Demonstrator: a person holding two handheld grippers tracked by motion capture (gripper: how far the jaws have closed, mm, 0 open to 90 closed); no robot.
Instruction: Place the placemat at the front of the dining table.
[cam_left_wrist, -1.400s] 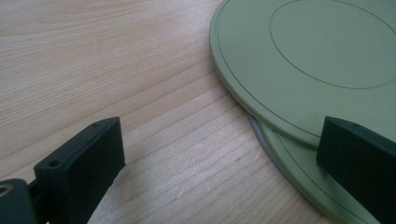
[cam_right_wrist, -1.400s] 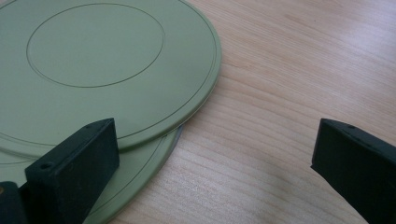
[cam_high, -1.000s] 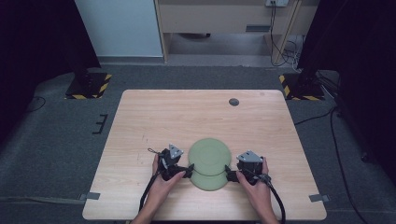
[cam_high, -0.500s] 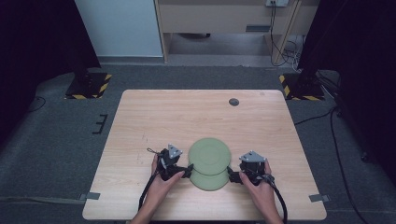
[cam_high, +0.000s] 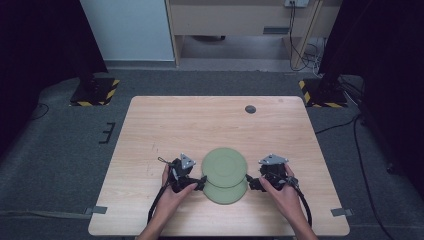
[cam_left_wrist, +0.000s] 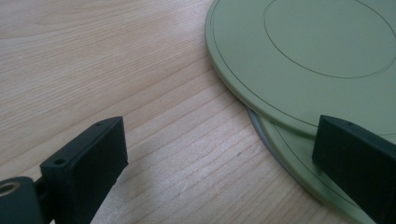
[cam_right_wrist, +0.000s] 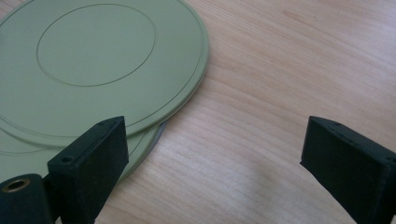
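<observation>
while the wooden table (cam_high: 165, 125) spreads wide under everything, two green plates sit near its front edge, the upper plate (cam_high: 224, 167) lying offset on the lower plate (cam_high: 226, 192). the left gripper (cam_high: 199, 183) stands at their left rim with jaws wide apart, nothing held. the right gripper (cam_high: 251, 183), at their right rim, has just been closing slightly, yet its jaws remain wide with only bare wood between them.

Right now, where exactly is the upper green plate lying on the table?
In the high view, the upper green plate lies near the table's front edge, overlapping the lower green plate just behind it, between the left gripper and the right gripper.
</observation>
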